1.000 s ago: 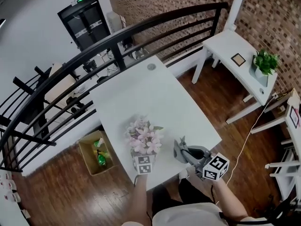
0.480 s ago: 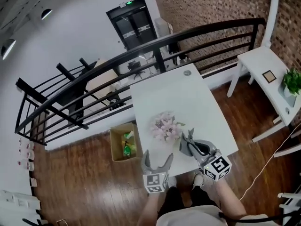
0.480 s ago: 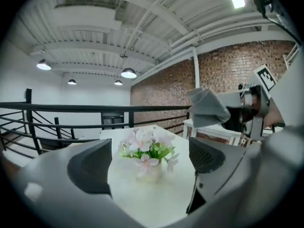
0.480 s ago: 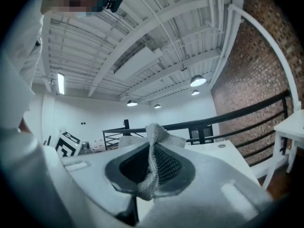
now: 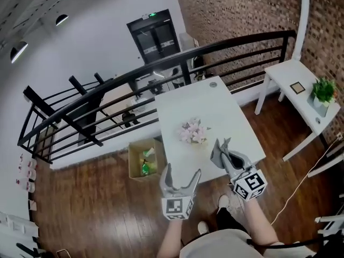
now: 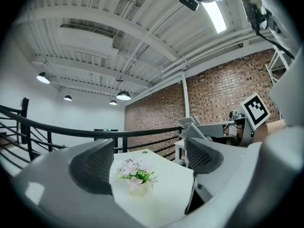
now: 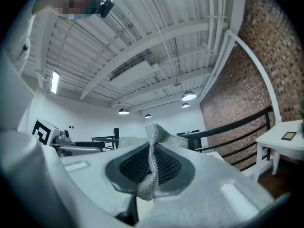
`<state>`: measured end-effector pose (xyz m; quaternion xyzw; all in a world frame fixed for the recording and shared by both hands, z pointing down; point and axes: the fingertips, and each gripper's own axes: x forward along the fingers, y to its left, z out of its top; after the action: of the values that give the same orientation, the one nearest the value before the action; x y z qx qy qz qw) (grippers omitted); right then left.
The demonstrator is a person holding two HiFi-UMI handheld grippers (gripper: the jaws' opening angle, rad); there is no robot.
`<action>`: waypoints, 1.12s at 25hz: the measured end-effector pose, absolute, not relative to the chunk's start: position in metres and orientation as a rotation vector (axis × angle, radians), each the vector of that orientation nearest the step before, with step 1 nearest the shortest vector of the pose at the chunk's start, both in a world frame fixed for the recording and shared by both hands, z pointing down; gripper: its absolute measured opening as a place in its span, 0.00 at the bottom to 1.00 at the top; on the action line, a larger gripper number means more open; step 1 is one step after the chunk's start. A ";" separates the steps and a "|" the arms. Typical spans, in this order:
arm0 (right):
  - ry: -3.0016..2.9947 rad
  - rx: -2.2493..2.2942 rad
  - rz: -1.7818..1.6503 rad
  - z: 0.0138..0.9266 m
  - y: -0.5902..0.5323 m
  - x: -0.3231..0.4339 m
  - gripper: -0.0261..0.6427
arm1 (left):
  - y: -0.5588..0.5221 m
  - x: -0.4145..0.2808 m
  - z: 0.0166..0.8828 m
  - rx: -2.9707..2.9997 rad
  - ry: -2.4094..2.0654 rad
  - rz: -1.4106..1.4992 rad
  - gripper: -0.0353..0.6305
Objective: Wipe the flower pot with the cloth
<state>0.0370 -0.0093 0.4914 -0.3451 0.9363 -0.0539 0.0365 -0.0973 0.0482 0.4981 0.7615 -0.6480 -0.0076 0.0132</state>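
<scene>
A small pale flower pot (image 5: 193, 132) with pink flowers stands upright on the white table (image 5: 215, 106). My left gripper (image 5: 181, 172) is held in the air off the table's near edge, well short of the pot. Its jaws are closing, with nothing between them. In the left gripper view (image 6: 148, 159) the pot (image 6: 135, 175) shows far beyond the jaws. My right gripper (image 5: 222, 145) is raised above the table's near right corner, shut on a grey cloth (image 5: 220, 150). In the right gripper view (image 7: 151, 167) the cloth (image 7: 152, 151) stands pinched between the pads.
An open cardboard box (image 5: 142, 163) with green bottles sits on the wooden floor left of the table. A black railing (image 5: 161, 69) runs behind the table. At the right stands a white side table (image 5: 293, 71) with a green potted plant (image 5: 323, 90).
The left gripper has come away from the flower pot, rising and drawing back off the table. The right gripper with the cloth has also risen. The table now looks farther away.
</scene>
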 end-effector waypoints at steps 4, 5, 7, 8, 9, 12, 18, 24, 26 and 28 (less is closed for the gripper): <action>2.881 -1.116 -0.184 0.481 0.041 0.031 0.06 | 0.097 -0.100 0.488 2.370 -2.003 -0.033 0.81; 2.888 -1.130 -0.186 0.480 0.051 0.031 0.06 | 0.106 -0.103 0.487 2.356 -2.006 -0.030 0.81; 2.907 -1.164 -0.170 0.475 0.064 0.033 0.06 | 0.118 -0.110 0.483 2.312 -2.032 -0.041 0.81; 2.914 -1.180 -0.160 0.472 0.067 0.035 0.06 | 0.122 -0.114 0.480 2.290 -2.049 -0.050 0.81; 2.919 -1.188 -0.150 0.468 0.067 0.036 0.06 | 0.125 -0.117 0.475 2.272 -2.072 -0.057 0.81; 2.927 -1.179 -0.108 0.455 0.065 0.034 0.06 | 0.127 -0.125 0.461 2.236 -2.148 -0.068 0.79; 2.927 -1.160 -0.043 0.435 0.052 0.037 0.06 | 0.109 -0.112 0.431 2.265 -2.194 -0.114 0.75; 2.923 -1.126 -0.013 0.423 0.041 0.042 0.06 | 0.092 -0.099 0.418 2.255 -2.214 -0.144 0.71; 2.922 -1.120 -0.008 0.419 0.039 0.044 0.06 | 0.090 -0.096 0.416 2.251 -2.214 -0.142 0.71; 2.919 -1.115 0.001 0.416 0.038 0.047 0.06 | 0.089 -0.091 0.414 2.248 -2.215 -0.136 0.70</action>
<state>0.0469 0.0381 0.4160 -0.3568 0.9342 0.0002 0.0083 -0.0913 0.0885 0.4144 0.7116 -0.7012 -0.0432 -0.0084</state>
